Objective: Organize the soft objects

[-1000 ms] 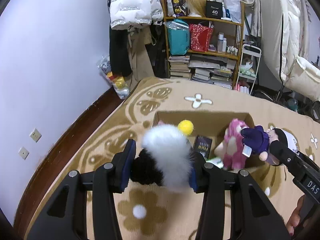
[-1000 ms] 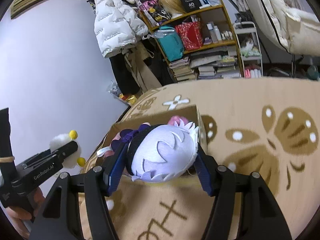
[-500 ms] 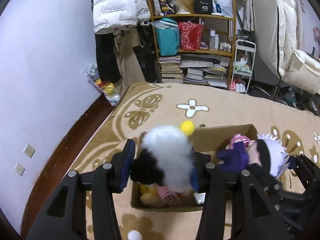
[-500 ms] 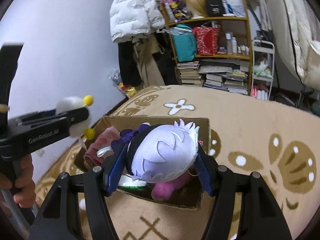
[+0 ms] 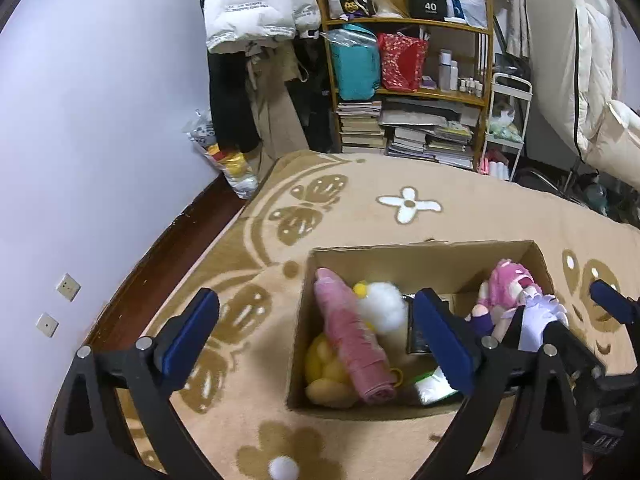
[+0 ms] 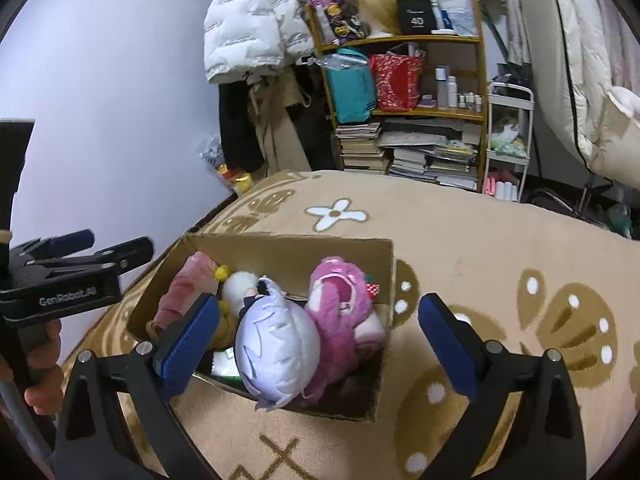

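Note:
An open cardboard box (image 5: 420, 256) stands on the rug. Inside lie a white fluffy toy (image 5: 382, 308) with yellow balls, a pink rolled cloth (image 5: 352, 340), a yellow plush (image 5: 324, 372) and a pink bear (image 6: 340, 296). A lavender-haired doll (image 6: 276, 348) rests on top at the box's near edge. My left gripper (image 5: 318, 338) hangs over the box's left part, its jaws opening wide, nothing pressed between the pads. Above the doll, my right gripper (image 6: 318, 340) has its jaws opening too, and the pads stand clear of the doll's head on both sides.
The tan rug (image 5: 400, 184) with brown and white patterns spreads around the box. A small white pom-pom (image 5: 284, 468) lies on it near me. A crowded wooden shelf (image 5: 408, 80), hanging coats and a white cart (image 5: 508, 120) line the far wall. A person's hand (image 6: 40, 356) holds the left gripper.
Both grippers opened. The white fluffy toy dropped from the left one into the box, and the lavender-haired doll dropped from the right one onto the toys there.

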